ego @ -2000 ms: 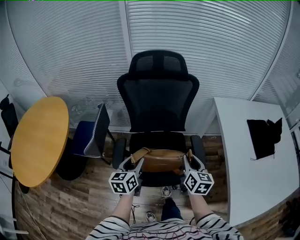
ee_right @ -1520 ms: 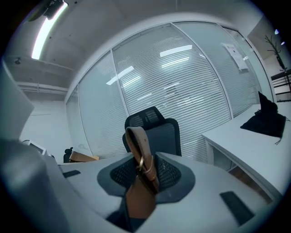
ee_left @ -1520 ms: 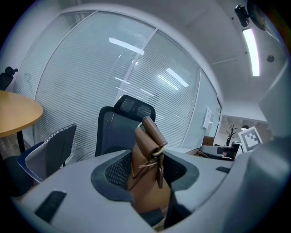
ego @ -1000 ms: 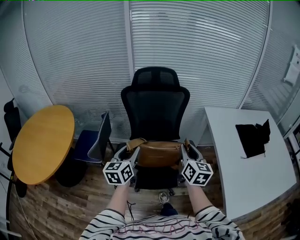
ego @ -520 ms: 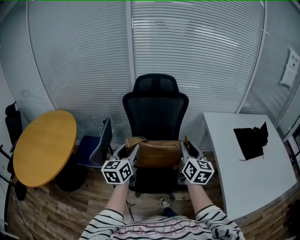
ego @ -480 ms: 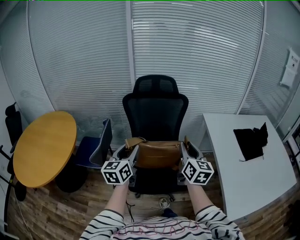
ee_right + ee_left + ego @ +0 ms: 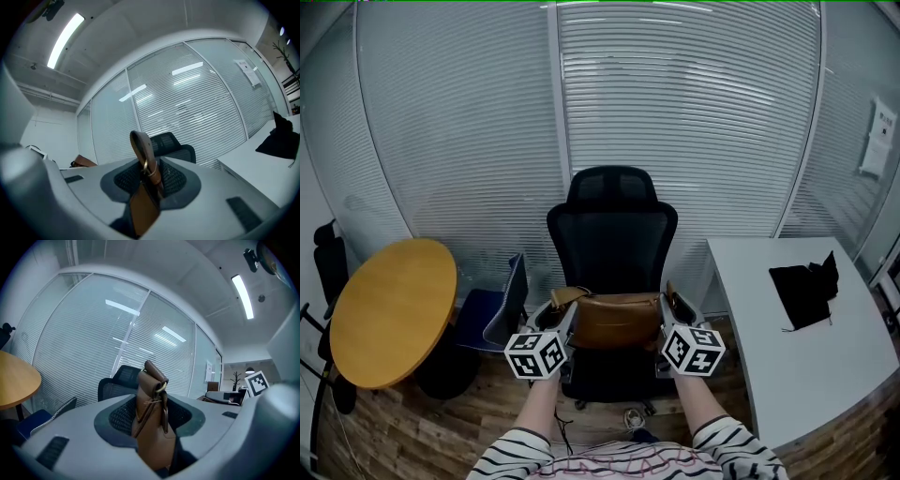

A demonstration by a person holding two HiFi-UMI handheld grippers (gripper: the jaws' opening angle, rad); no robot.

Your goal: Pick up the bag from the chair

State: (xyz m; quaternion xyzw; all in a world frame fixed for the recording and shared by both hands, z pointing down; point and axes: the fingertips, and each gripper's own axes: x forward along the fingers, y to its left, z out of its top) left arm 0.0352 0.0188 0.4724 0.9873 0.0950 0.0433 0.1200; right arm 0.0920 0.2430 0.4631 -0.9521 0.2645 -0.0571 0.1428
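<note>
left hand-held gripper (image 7: 565,309), right hand-held gripper (image 7: 668,304) clamp bag (image 7: 617,322) | chair (image 7: 612,234) behind | round table (image 7: 391,309) left | desk (image 7: 792,366) right

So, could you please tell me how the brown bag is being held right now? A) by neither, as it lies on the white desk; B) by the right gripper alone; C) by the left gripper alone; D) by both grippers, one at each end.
D: the brown bag spans the gap between the two grippers, and the left gripper and the right gripper are each closed on a leather end of it.
</note>
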